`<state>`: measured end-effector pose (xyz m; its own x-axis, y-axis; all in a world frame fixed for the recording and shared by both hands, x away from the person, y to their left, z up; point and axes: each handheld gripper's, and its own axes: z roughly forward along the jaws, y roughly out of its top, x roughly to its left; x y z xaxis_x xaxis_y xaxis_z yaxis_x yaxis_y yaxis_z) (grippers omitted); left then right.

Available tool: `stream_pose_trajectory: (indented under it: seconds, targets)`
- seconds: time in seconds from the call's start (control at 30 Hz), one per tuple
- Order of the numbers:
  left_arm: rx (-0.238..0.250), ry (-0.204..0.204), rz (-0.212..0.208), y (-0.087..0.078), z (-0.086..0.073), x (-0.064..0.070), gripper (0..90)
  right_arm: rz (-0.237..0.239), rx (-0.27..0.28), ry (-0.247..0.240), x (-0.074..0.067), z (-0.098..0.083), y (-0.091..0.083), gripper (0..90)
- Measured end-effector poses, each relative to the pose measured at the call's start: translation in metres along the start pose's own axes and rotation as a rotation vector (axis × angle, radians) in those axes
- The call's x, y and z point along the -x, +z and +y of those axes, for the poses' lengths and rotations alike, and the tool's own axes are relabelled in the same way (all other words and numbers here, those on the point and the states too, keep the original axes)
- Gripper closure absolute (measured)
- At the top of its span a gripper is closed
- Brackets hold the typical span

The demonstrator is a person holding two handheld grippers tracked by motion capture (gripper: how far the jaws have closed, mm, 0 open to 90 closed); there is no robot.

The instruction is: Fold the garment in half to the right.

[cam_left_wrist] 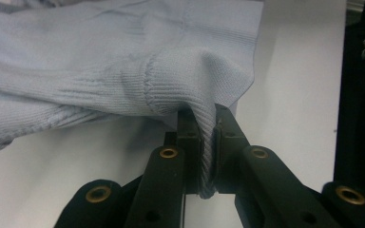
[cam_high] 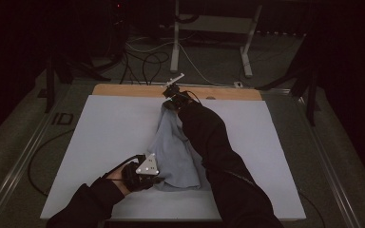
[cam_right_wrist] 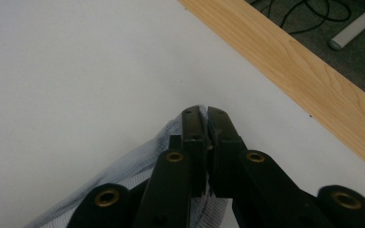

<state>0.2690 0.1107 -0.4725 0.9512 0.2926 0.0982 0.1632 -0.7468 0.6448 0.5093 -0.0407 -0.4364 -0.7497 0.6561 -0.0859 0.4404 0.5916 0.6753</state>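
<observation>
Seen from the high view, a pale blue knit garment (cam_high: 176, 152) lay stretched across the white table cover (cam_high: 100, 142), its long axis running from about 7 o'clock near the person to 12 o'clock at the far wooden edge (cam_high: 123, 89). The left gripper (cam_high: 158, 178) held the near end; the right gripper (cam_high: 169, 105), at the end of a dark-sleeved arm, held the far end. Each hand was on its own end of the cloth, so the next move, by this reading, would turn on keeping that line taut.

In the left gripper view, the left gripper (cam_left_wrist: 208, 142) was clamped on a ribbed hem, the knit garment (cam_left_wrist: 100, 61) fanning away toward 11 o'clock.

In the right gripper view, the right gripper (cam_right_wrist: 204, 137) was pinched tight on a thin fold, the knit garment (cam_right_wrist: 123, 175) trailing toward 7 o'clock, the wooden edge (cam_right_wrist: 294, 71) at 2 o'clock.

No brand, label or writing could be read.
</observation>
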Motion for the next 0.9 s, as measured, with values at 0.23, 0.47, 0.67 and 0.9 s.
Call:
stream_pose_trajectory:
  seconds: [0.23,0.47,0.67,0.9]
  targets:
    - [-0.002,0.025,-0.013,0.002,0.011,0.001,85.9,0.002,0.018,0.019,0.007,-0.005,-0.010,87.6]
    - [-0.005,0.056,-0.023,0.004,0.024,-0.001,85.9,-0.008,0.026,0.047,0.017,-0.012,-0.021,87.6]
    - [-0.013,0.084,-0.037,0.009,0.038,-0.001,85.9,-0.019,0.032,0.057,0.027,-0.019,-0.029,87.6]
    - [-0.014,0.123,-0.057,0.017,0.057,0.000,85.9,-0.025,0.038,0.072,0.039,-0.027,-0.038,87.5]
